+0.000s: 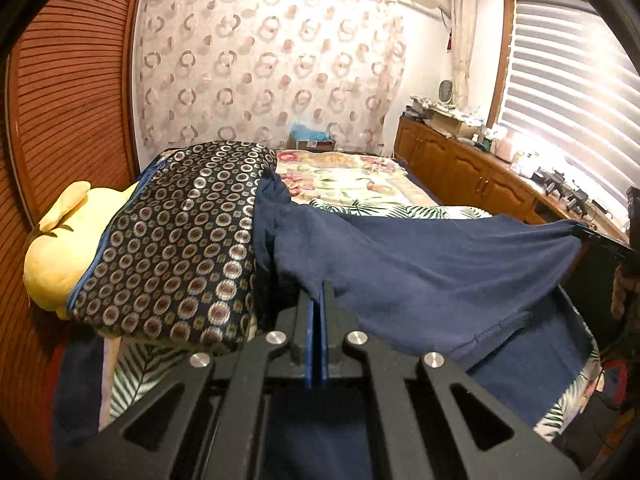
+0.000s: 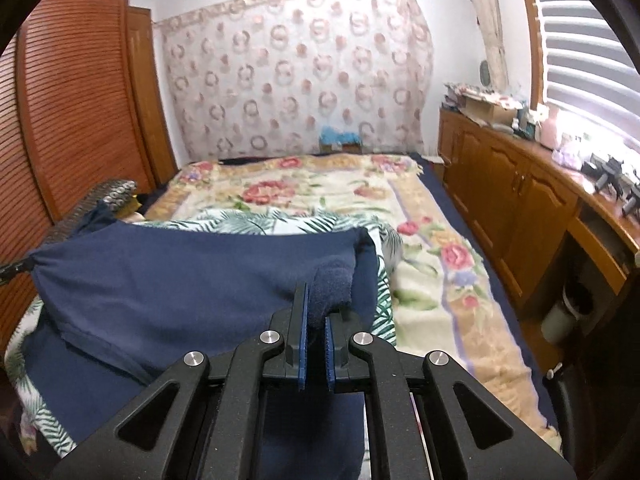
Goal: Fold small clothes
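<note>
A navy blue garment is held stretched above the bed between both grippers. My left gripper is shut on the garment's left edge, cloth pinched between the blue pads. In the right wrist view the garment spreads to the left, and my right gripper is shut on a bunched fold of it at its right edge. The right gripper's tip shows at the far right of the left wrist view, holding the cloth's far corner. The garment's lower part hangs down below both grippers.
The bed carries a floral blanket and a palm-leaf sheet. A dark patterned pillow and a yellow plush toy lie at the left. A wooden louvred wardrobe stands left, a wooden cabinet with clutter right.
</note>
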A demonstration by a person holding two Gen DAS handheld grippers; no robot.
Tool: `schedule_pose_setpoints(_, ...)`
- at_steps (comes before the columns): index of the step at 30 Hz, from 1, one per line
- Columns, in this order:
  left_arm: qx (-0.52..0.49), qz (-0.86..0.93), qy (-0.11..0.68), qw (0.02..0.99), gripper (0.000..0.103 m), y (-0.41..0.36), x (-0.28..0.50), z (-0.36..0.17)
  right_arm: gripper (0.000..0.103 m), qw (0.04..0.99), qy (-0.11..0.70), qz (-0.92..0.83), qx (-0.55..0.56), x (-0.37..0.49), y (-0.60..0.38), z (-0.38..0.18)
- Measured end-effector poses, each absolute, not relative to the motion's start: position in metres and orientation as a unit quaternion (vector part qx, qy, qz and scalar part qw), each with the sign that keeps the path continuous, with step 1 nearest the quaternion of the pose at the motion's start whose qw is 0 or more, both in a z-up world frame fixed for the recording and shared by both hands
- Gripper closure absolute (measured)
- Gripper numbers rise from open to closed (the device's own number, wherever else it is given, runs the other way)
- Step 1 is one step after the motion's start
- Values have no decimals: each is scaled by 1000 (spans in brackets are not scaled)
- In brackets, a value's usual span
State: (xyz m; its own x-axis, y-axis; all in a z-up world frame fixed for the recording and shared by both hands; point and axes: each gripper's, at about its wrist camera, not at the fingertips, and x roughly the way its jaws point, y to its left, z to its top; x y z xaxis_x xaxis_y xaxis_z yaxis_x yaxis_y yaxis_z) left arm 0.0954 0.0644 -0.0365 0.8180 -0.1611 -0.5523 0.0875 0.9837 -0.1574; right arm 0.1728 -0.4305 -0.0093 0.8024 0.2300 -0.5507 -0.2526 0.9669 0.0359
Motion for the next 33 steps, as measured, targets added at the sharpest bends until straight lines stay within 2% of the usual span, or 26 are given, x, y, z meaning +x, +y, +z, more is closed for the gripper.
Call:
schedule_pose_setpoints(17,-67,-69,311,946,103,64,12,-55,99,940,309,144,-19,93,-449,-13)
schedule_pose_setpoints(26,-53,-49,362,930,101,60,12,-94,98,918,379,111,-37,88,-454,-72)
schedule_pose_setpoints(29,-45,-49,363,929,96,59,9,-94,89,917,383,105,-43,87,-452,-78)
schedule_pose_setpoints(33,-49,-52,356,932,75,64,6,-87,74,920,376,97,-46,84,-453,-72)
